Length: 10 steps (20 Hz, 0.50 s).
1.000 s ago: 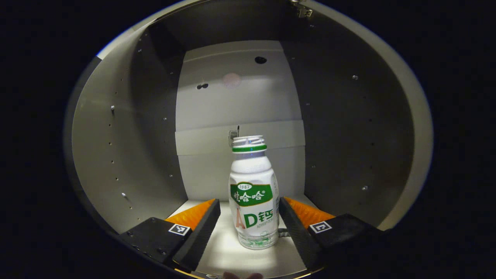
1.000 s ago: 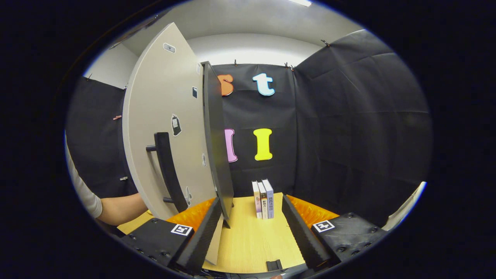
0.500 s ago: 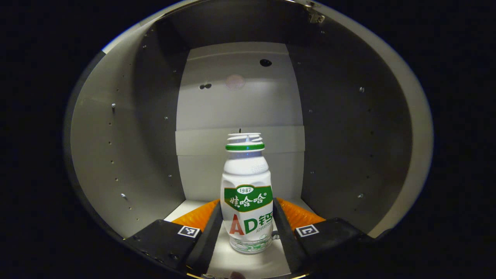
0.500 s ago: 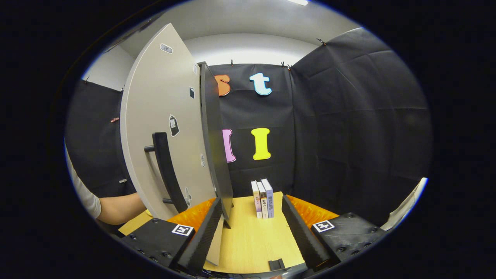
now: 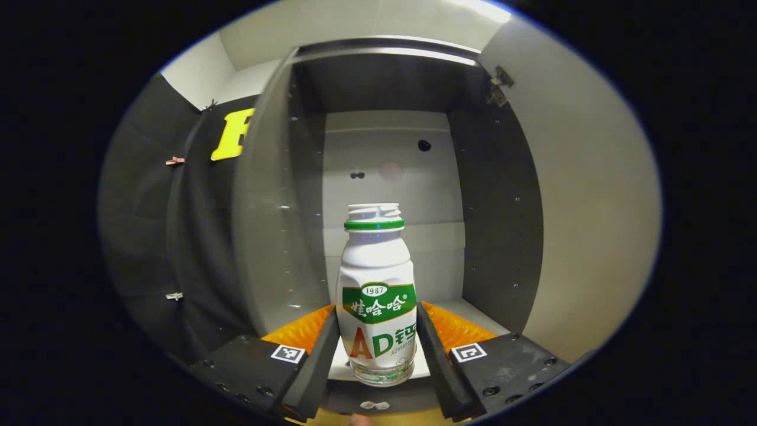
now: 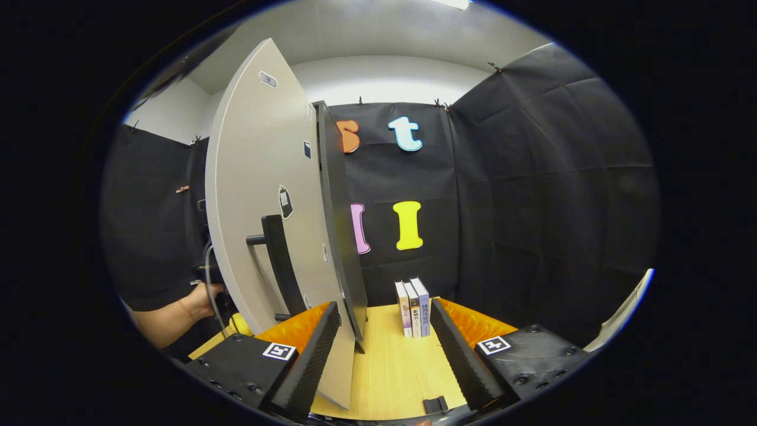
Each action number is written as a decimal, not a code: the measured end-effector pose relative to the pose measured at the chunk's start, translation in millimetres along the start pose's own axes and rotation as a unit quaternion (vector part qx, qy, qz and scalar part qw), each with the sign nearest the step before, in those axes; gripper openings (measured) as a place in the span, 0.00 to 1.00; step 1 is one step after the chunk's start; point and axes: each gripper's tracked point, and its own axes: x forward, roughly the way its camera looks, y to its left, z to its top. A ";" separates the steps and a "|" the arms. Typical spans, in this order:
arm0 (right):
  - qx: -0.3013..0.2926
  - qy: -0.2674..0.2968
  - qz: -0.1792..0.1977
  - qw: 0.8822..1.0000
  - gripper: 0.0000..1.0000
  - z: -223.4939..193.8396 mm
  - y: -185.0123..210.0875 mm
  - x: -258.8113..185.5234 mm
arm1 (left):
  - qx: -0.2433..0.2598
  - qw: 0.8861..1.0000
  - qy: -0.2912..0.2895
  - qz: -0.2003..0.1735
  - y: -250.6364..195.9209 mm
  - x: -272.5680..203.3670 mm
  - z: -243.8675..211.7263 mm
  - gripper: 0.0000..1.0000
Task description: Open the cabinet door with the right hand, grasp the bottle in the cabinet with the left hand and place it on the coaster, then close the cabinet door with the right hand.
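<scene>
Left gripper (image 5: pixel 377 349) is clamping both fingers on the upright bottle (image 5: pixel 376 296) before the cabinet (image 5: pixel 390 177). Right gripper (image 6: pixel 381 349) is hanging wide apart, holding nothing, beside the open cabinet door (image 6: pixel 266 195).

**Legible markings: findings**

Bottle (image 5: pixel 376 296): green-and-white printed label w/ large lettering on front, facing left gripper view; brand text not transcribed here. Left gripper (image 5: pixel 377 313): square blk/wht coded tag (image 5: pixel 287 354) on each finger base; pattern only, no chars. Right gripper (image 6: pixel 385 305): same type of tags (image 6: pixel 279 351), no chars. Books (image 6: pixel 413 307) on table (image 6: pixel 384 367): spine print present, too small to read. Cabinet door (image 6: pixel 260 177): several small stickers (image 6: pixel 285 201) on outer face, illegible at this res.
</scene>
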 end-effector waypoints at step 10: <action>-0.014 -0.020 0.006 1.000 0.95 5.8 20.4 8.8 | -0.008 0.999 -0.004 0.038 89.9 -107.9 -53.0 0.75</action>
